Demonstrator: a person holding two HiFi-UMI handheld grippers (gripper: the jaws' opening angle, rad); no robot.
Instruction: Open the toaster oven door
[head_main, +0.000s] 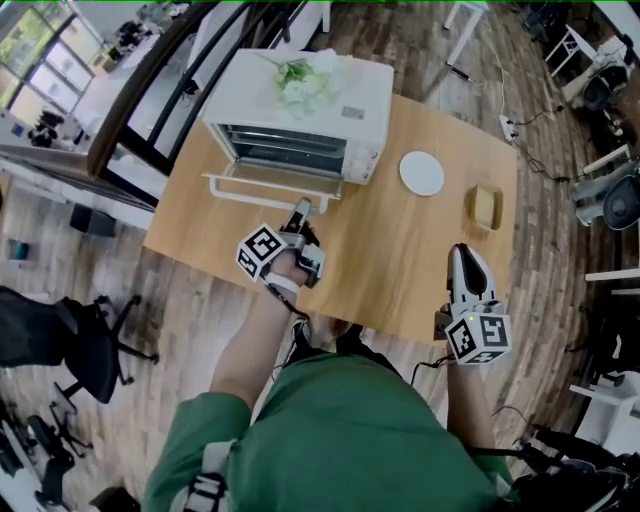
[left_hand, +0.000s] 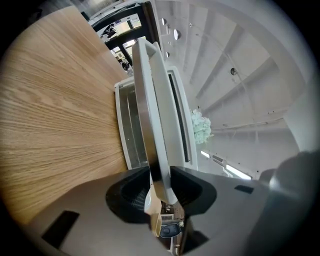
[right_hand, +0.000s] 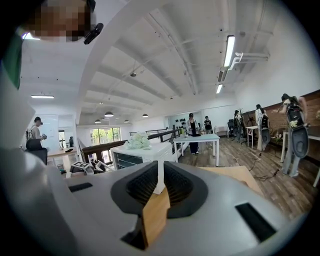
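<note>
Toaster oven door (head_main: 262, 184) lay folded down, about level, at the front of the white toaster oven (head_main: 330, 110) on the wooden table's (head_main: 400, 260) far-left part. My left arm reached forward. The left gripper (head_main: 301, 212) was clamped narrowly on the door handle (left_hand: 154, 120). My right gripper (head_main: 463, 262) sat at the table's near edge, jaws together and empty.

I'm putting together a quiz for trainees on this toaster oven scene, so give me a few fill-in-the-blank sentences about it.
1. The left gripper is clamped on the ____ of the toaster oven.
2. On top of the toaster oven lies a bunch of white ____.
3. On the table, right of the oven, sits a round white ____.
4. The right gripper has its jaws together and holds ____.
Missing words: door; flowers; plate; nothing.
</note>
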